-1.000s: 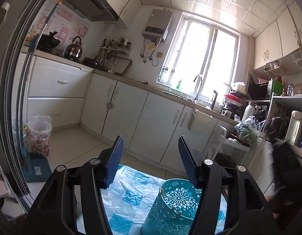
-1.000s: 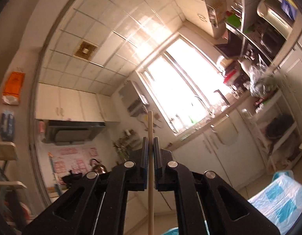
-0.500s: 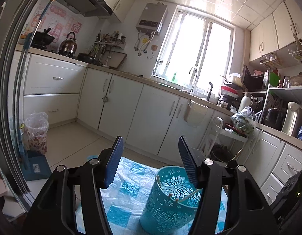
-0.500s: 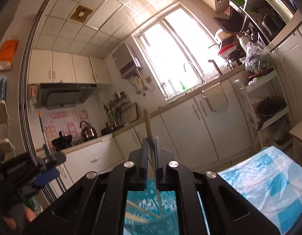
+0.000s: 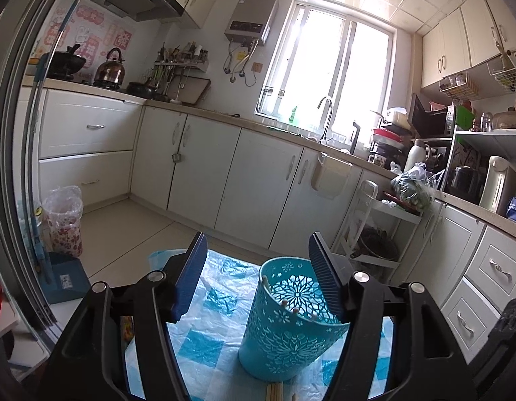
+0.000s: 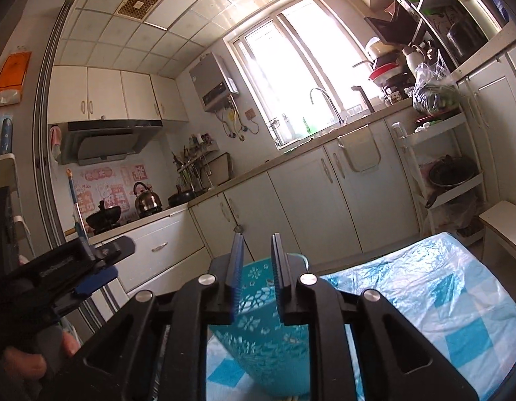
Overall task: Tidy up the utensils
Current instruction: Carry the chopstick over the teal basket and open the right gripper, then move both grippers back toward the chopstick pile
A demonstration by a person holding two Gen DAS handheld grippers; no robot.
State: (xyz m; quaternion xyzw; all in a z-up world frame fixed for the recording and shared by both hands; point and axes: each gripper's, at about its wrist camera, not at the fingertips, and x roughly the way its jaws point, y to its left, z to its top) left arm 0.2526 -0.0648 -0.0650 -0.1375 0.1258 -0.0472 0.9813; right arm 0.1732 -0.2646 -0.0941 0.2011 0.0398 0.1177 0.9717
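A teal perforated holder [image 5: 291,320] stands on the blue-and-white plastic table cover [image 5: 207,344], with wooden chopstick ends [image 5: 284,302] showing inside its rim. More wooden chopsticks [image 5: 274,391] lie on the cover in front of it. My left gripper [image 5: 258,250] is open and empty, just short of the holder. My right gripper [image 6: 256,245] is open a little and empty, right above the holder [image 6: 258,337]. The left gripper [image 6: 94,267] shows at the left of the right wrist view.
White kitchen cabinets [image 5: 264,180] and a counter with sink run behind the table. A wire rack with pans [image 5: 375,234] stands right of it. A lined bin [image 5: 64,220] sits on the floor at left. The cover's far edge [image 6: 458,244] drops off beside a white stool [image 6: 505,224].
My right gripper tilted down over the holder, opened and let go of the wooden chopstick. The left gripper stayed open and tilted down slightly toward the holder.
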